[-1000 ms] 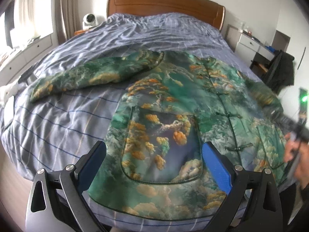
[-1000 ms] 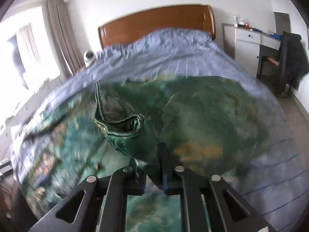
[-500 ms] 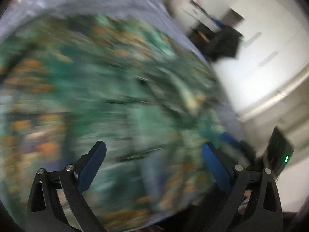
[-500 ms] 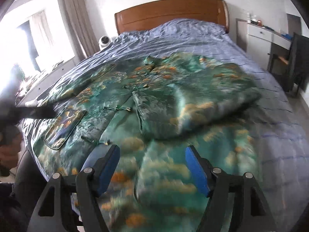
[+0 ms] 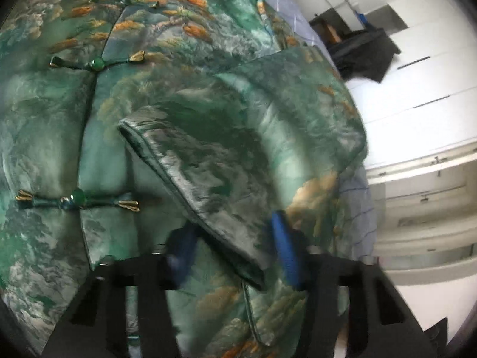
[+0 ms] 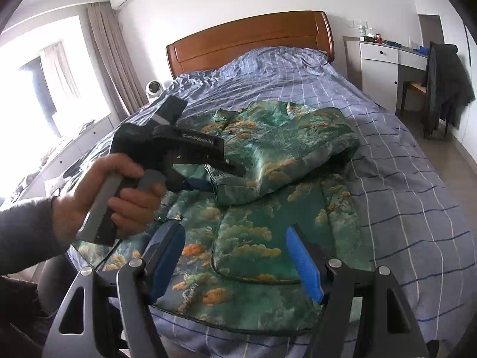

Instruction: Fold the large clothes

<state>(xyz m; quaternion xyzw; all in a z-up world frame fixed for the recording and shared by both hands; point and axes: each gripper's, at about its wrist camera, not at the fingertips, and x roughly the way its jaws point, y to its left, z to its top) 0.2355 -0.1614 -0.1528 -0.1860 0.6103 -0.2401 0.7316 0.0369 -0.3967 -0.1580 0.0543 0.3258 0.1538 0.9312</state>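
Observation:
A green patterned jacket (image 6: pixel 262 238) with orange clouds lies face up on the bed. Its right sleeve (image 6: pixel 286 161) is folded across the chest; it also shows in the left wrist view (image 5: pixel 226 155). My left gripper (image 5: pixel 235 253) is open, its blue pads either side of the sleeve's cuff end (image 5: pixel 238 256), close above the jacket front with its knot buttons (image 5: pixel 77 198). In the right wrist view the left gripper (image 6: pixel 208 164) is held by a hand at the sleeve cuff. My right gripper (image 6: pixel 235 262) is open and empty above the jacket's lower hem and pocket.
The bed (image 6: pixel 417 208) has a blue checked sheet and a wooden headboard (image 6: pixel 250 38). A white desk (image 6: pixel 384 59) and a chair with a dark coat (image 6: pixel 447 83) stand at the right. A small white fan (image 6: pixel 155 89) and a window are at the left.
The right gripper let go of the sleeve, now folded across the chest, and drew back to the hem. The left gripper swung over to the sleeve cuff and narrowed its opening.

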